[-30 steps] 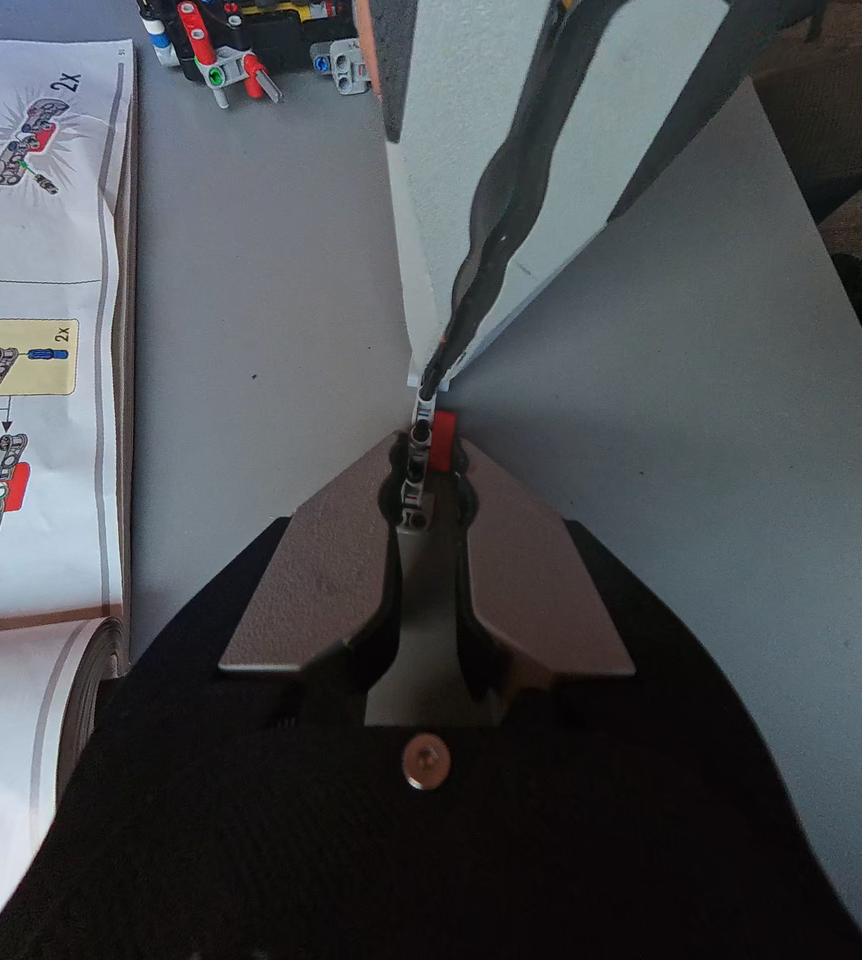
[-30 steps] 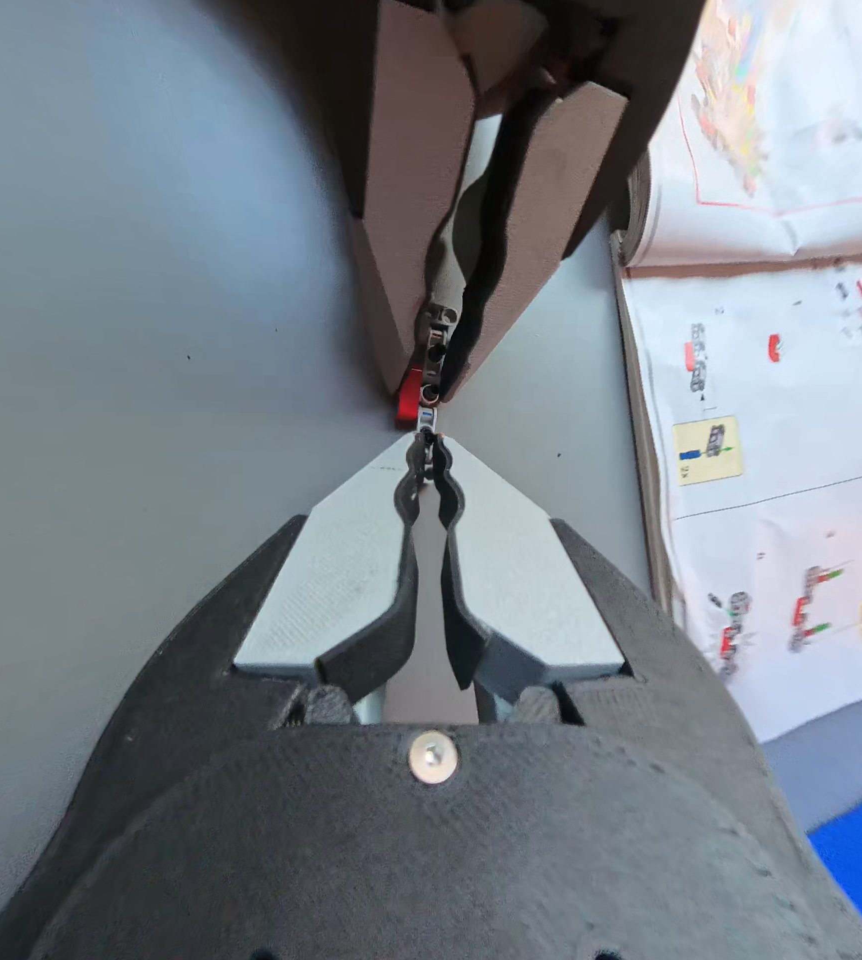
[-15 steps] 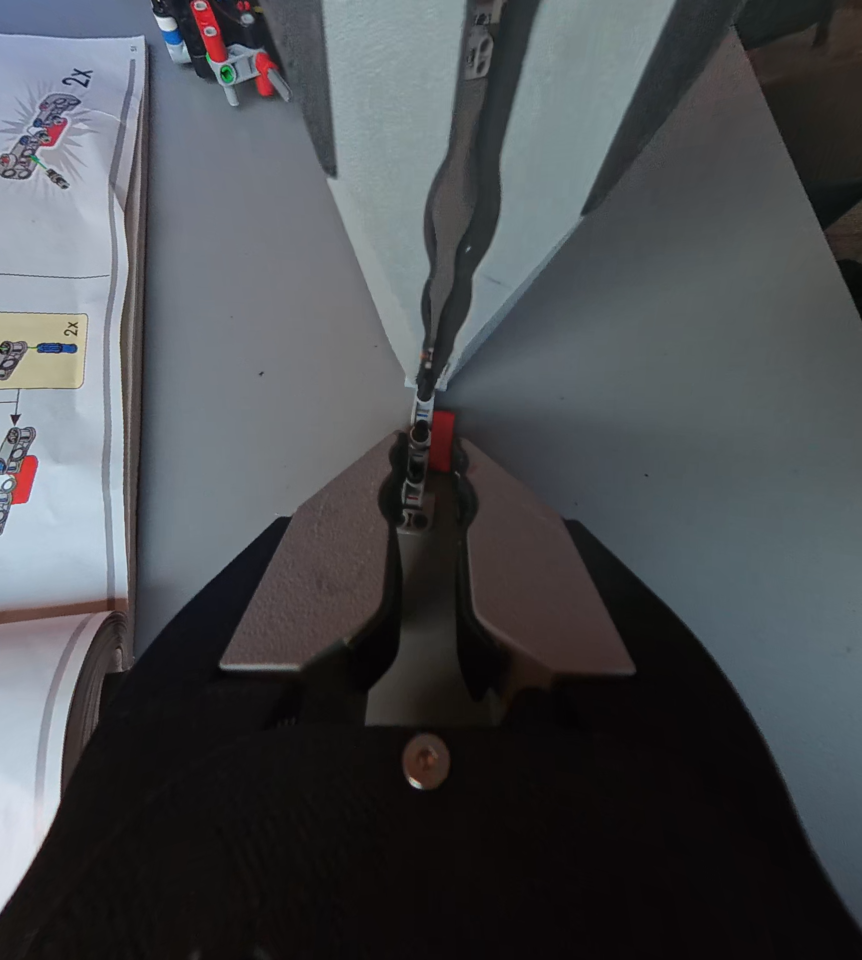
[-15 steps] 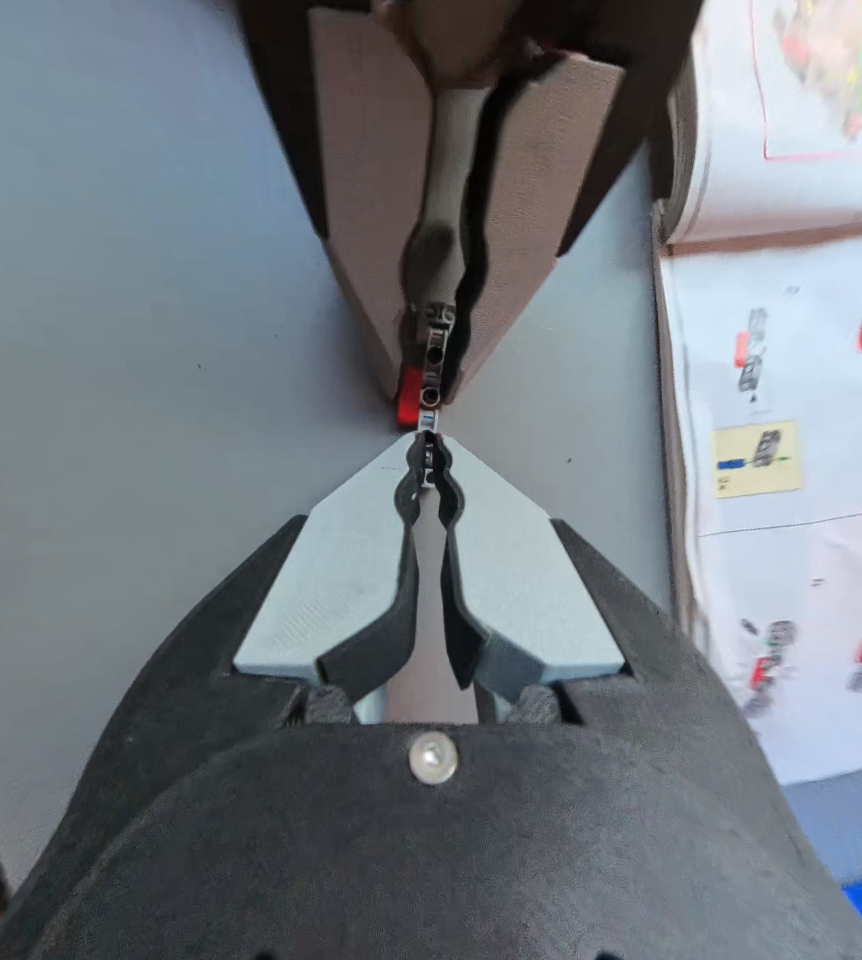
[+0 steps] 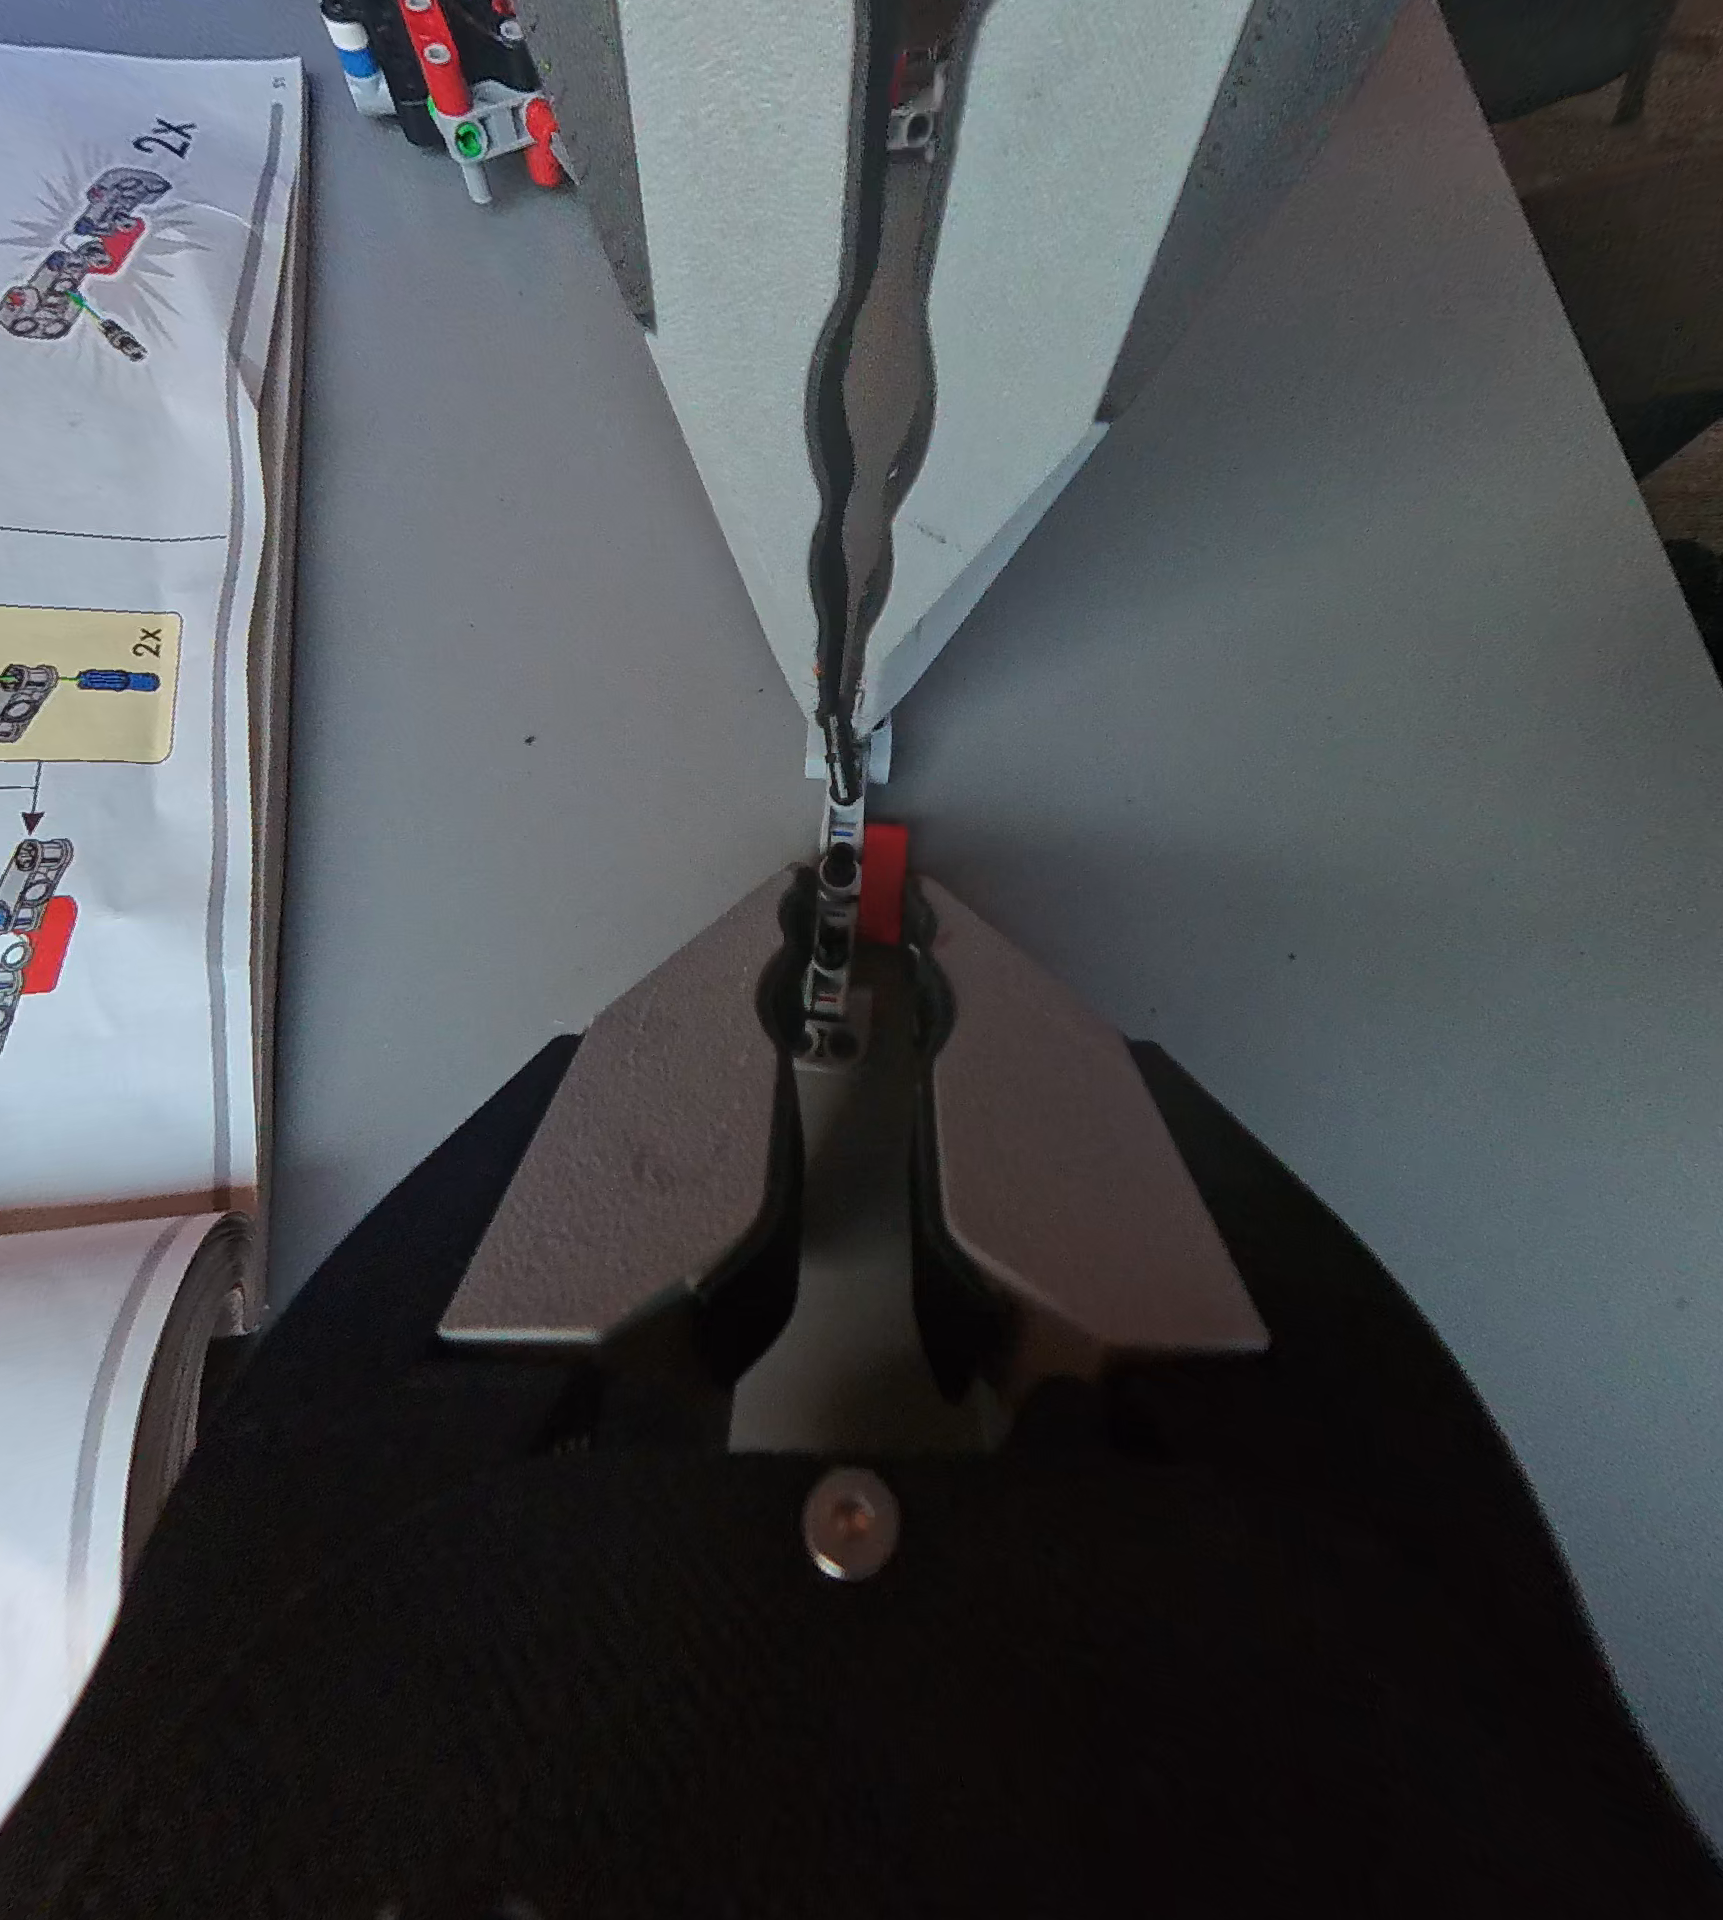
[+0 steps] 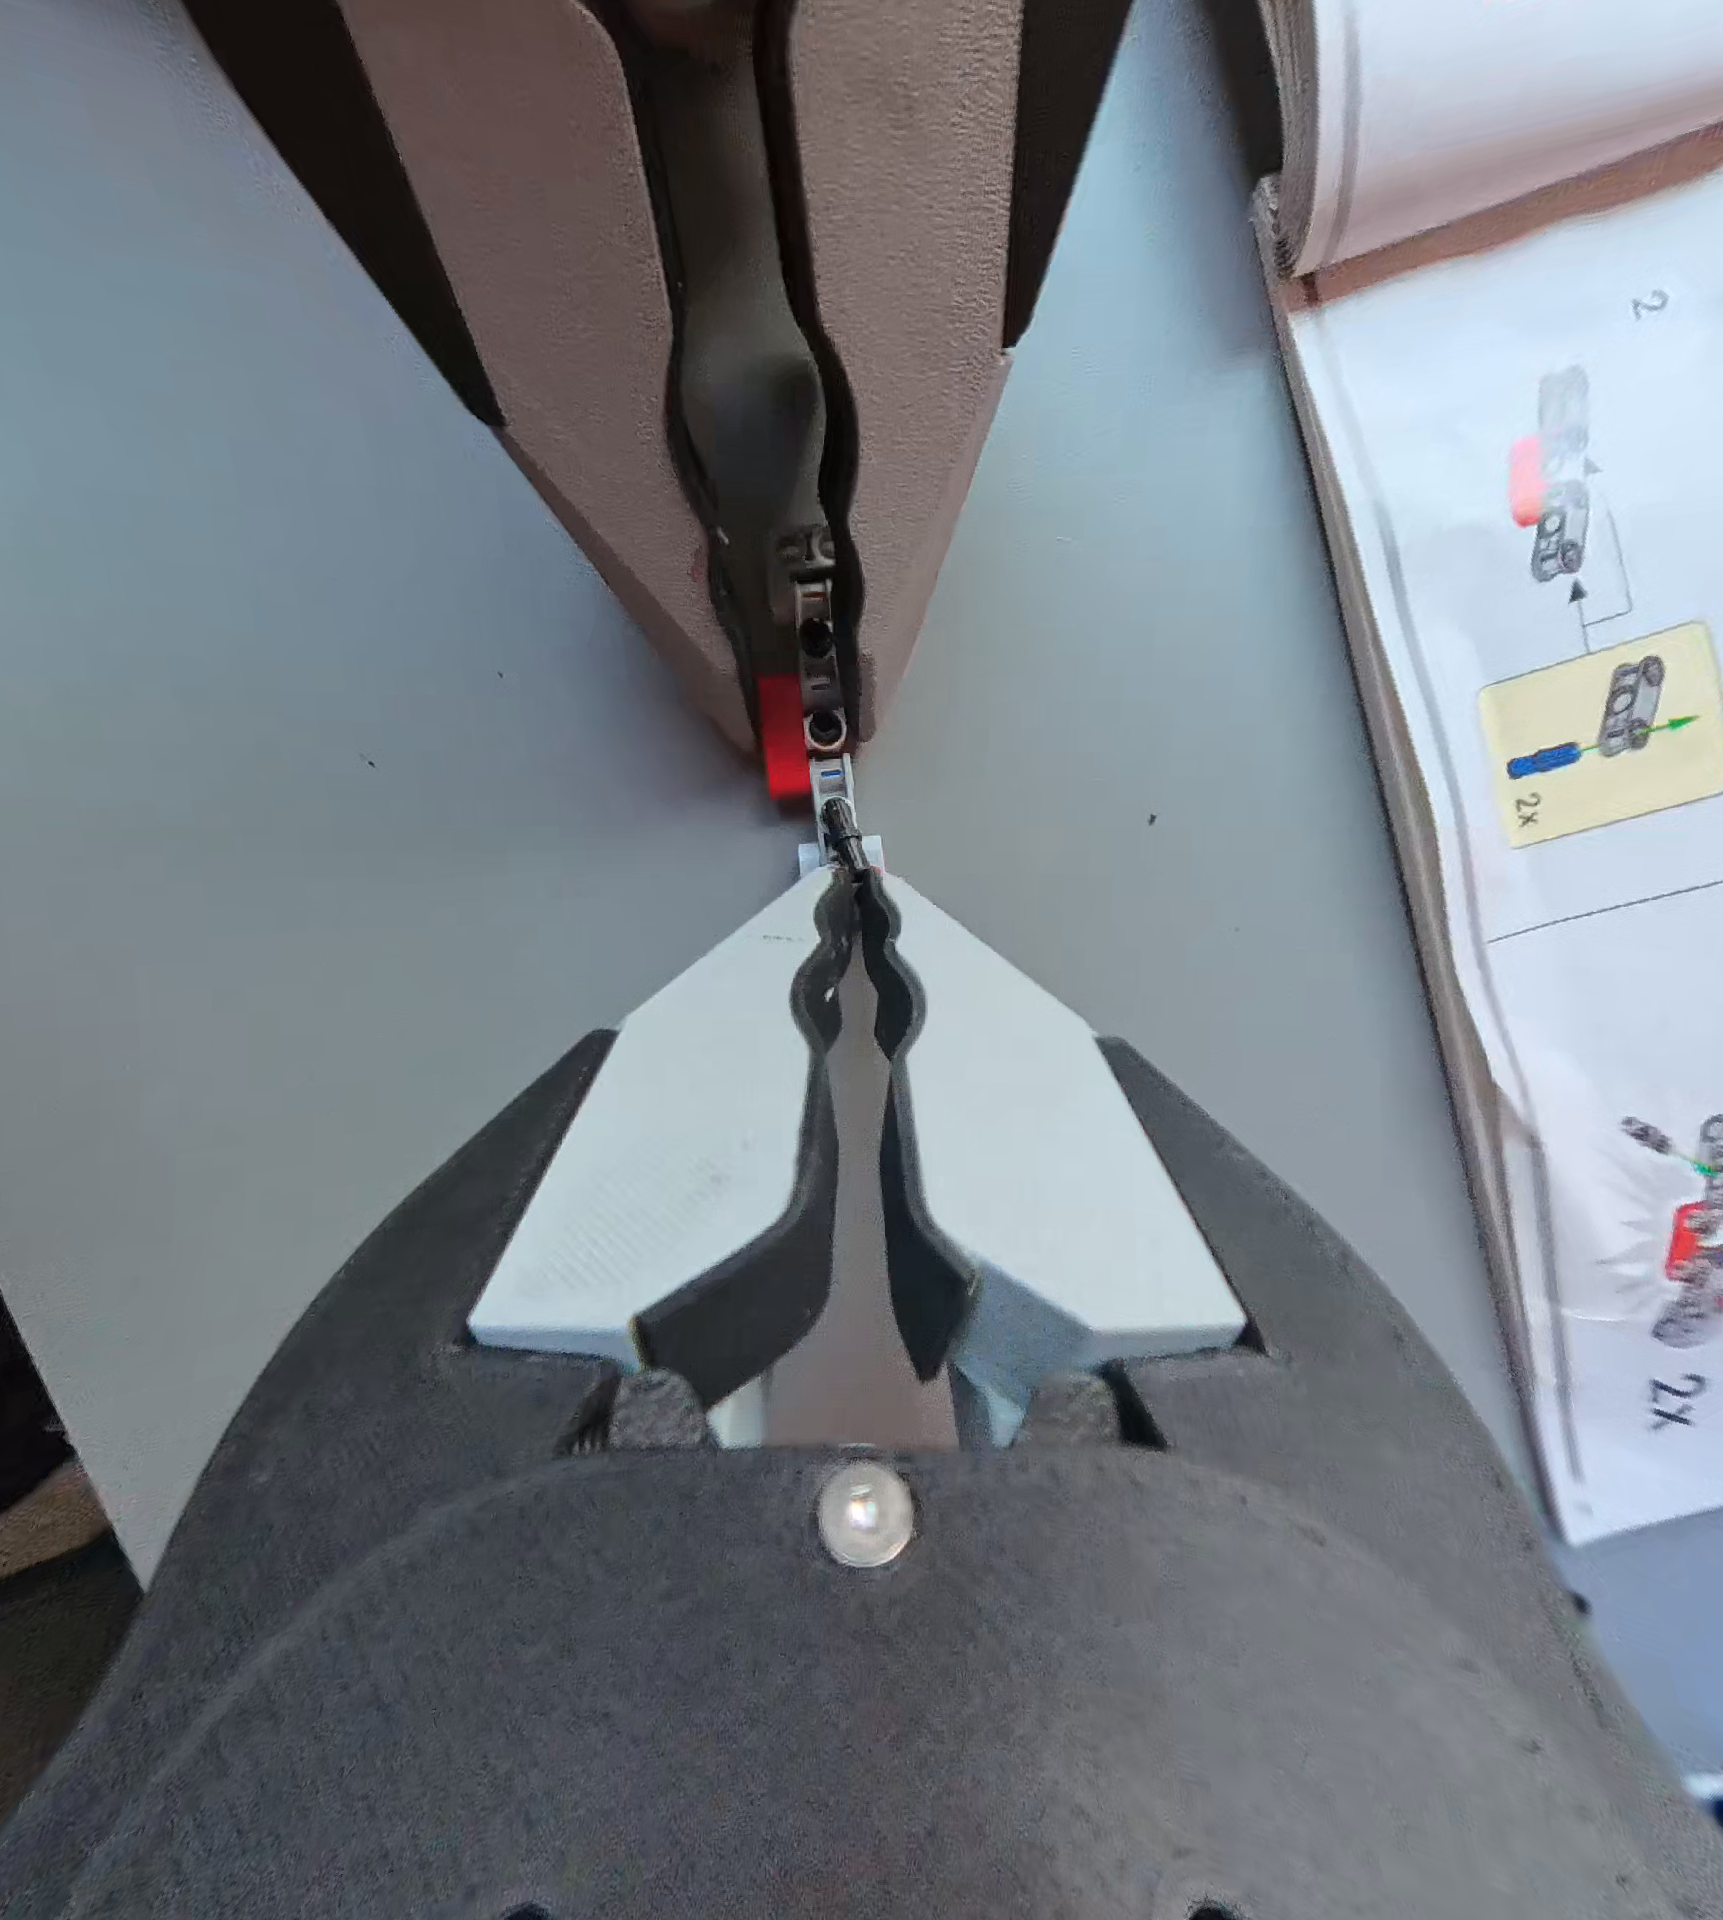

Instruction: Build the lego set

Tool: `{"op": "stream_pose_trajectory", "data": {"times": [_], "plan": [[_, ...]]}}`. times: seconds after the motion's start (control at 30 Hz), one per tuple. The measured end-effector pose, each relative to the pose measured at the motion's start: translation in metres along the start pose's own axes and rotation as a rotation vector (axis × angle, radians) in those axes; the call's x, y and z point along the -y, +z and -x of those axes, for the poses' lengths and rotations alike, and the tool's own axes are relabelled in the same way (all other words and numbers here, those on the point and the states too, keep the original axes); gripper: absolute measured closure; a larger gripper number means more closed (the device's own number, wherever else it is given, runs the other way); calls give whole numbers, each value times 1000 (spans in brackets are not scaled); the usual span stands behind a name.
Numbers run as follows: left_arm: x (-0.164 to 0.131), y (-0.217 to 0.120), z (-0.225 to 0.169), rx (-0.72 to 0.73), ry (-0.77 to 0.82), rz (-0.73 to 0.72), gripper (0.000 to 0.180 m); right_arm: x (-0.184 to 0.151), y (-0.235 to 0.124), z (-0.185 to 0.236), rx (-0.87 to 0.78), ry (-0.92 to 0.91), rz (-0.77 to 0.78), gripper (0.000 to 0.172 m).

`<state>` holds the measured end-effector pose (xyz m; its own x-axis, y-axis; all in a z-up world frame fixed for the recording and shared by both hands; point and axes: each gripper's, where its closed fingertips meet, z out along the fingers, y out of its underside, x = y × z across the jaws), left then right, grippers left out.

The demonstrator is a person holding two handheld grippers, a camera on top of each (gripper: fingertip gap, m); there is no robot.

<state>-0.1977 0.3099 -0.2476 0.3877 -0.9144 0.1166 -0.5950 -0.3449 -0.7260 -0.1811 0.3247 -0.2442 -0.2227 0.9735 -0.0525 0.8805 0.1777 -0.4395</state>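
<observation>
- Left wrist view: your left gripper [image 5: 852, 935] is clamped on a small assembly of grey beams [image 5: 833, 940] with a red block [image 5: 883, 883] on its right side. The padded fingers [image 5: 784, 935] press on it from both sides, and its front end sticks out past the tips.
- The assembly is held just above the grey table [image 5: 483, 644], in the middle of the view, between the two grippers.
- Your right gripper [image 5: 844, 727] comes in from the far side, tips facing yours. Its pale fingers are closed on a thin black pin [image 5: 841, 764] whose free end sits at the front hole of the grey beams.
- Right wrist view: your right gripper [image 6: 852, 878] has its pads together at the tips, pinching the black pin [image 6: 841, 826]. The pin's far end touches the front of the grey beams [image 6: 826, 717]; how deep it sits in the hole cannot be told.
- The red block [image 6: 784, 738] lies to the left of the beams here, partly inside the grip of the left gripper [image 6: 805, 727].
- An open instruction booklet [image 5: 78, 644] lies flat on the table to your left, well apart from the grippers.
- A cluster of built toy parts [image 5: 452, 94] in black, red, blue and grey stands at the far edge of the table, beyond the booklet.
</observation>
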Motion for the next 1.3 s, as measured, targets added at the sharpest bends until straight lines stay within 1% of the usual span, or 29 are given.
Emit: {"op": "stream_pose_trajectory", "data": {"times": [0.07, 0.13, 0.27, 0.43, 0.5, 0.57, 0.67, 0.7, 0.8, 0.97, 1.17, 1.23, 1.3], "plan": [[0, 0, 0, 1, 2, 0, 166, 2, -1, 1, -16, -32, 14, 172], [1, 0, 0, 2, -1, -1, 166, 7, -6, 3, -25, -58, -26, 172], [1, -1, -1, -7, -2, -2, 166, 7, -11, 7, -22, 4, -121, 172], [3, -3, -5, -12, 18, -20, 149, 7, -17, 6, -50, 44, -209, 172], [2, -3, -4, -23, -3, -17, 146, 6, -17, 9, -50, 48, -218, 172], [3, -6, -2, -6, 11, -29, 144, 6, -18, 10, -63, 38, -228, 172], [20, -19, 0, 40, 55, -116, 162, 10, -25, 11, -87, 32, -265, 172], [26, -21, -4, 31, 54, -142, 163, 12, -26, 12, -85, 34, -278, 172], [29, -17, -8, 27, 52, -126, 159, 17, -30, 14, -74, 46, -321, 172], [35, -12, -17, 30, 92, -142, 172, 24, -31, 17, -40, 76, -384, 172], [35, -14, -15, 50, 99, -143, 178, 28, -29, 19, -17, 77, -402, 172], [35, -14, -12, 77, 112, -143, 179, 29, -30, 18, -9, 95, -423, 172], [39, -15, -10, 117, 131, -159, 179, 34, -36, 16, 36, 158, -492, 172]]}}
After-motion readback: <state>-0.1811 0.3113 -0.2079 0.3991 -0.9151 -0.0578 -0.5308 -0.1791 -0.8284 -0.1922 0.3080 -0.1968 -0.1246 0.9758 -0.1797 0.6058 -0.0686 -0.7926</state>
